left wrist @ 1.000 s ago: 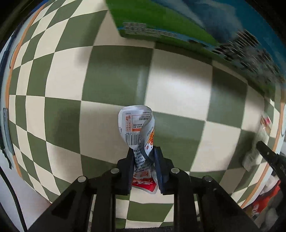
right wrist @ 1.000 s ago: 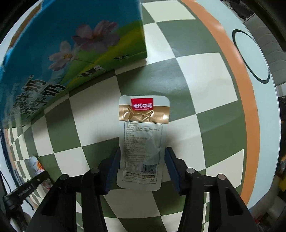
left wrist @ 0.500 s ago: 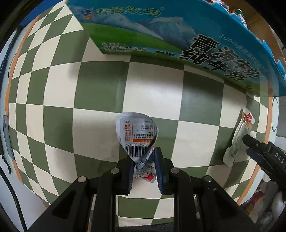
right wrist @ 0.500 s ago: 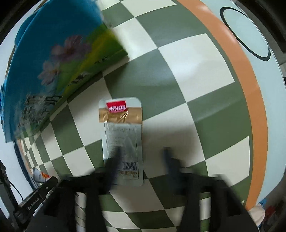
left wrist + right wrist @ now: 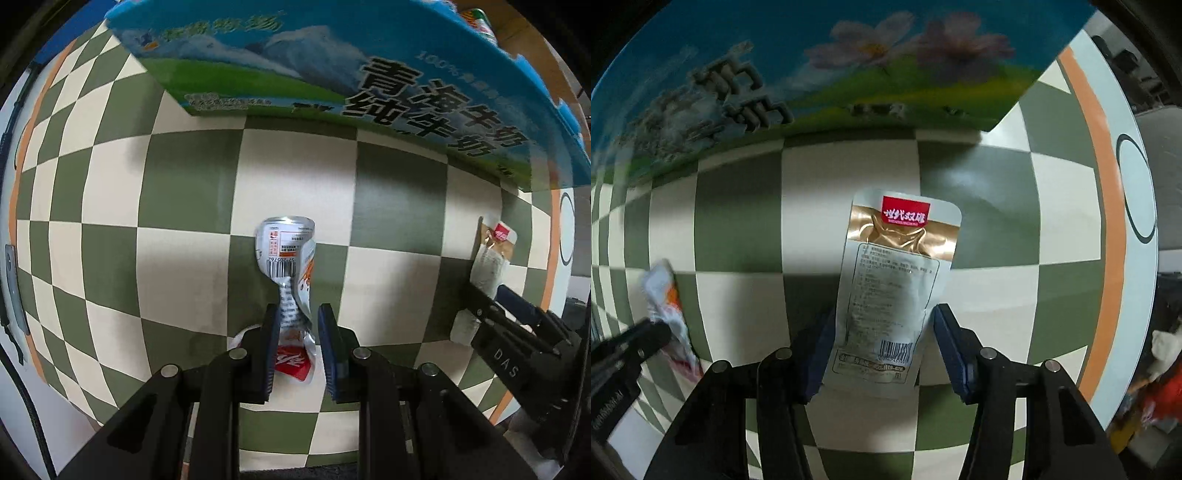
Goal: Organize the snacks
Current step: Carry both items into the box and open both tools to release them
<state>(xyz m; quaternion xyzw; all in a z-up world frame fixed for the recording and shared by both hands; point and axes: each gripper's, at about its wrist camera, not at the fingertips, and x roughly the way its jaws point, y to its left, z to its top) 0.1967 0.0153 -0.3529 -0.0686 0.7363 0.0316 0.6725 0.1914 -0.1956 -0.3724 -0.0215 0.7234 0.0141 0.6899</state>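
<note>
My left gripper (image 5: 297, 325) is shut on a crumpled silver snack packet (image 5: 286, 251) with a barcode and a red end, held just above the checked tablecloth (image 5: 184, 192). A flat silver and gold pouch (image 5: 897, 266) with a red label lies between the fingers of my right gripper (image 5: 884, 315). Those jaws are closing, and a thin gap still shows at the right pad. In the left wrist view the right gripper (image 5: 489, 291) and its pouch (image 5: 493, 254) sit at the far right. The right wrist view shows the left gripper (image 5: 646, 332) with its packet (image 5: 663, 295) at the left edge.
A large blue and green milk carton box (image 5: 332, 74) stands right behind both grippers and fills the top of the right wrist view (image 5: 812, 74). The table's orange band (image 5: 1108, 221) and rim curve along the right. Blurred red and white items (image 5: 1160, 384) lie beyond that rim.
The left gripper has risen with the crumpled packet, and the box now fills more of its view. The right gripper opened, swung aside and rolled, then came back around the pouch.
</note>
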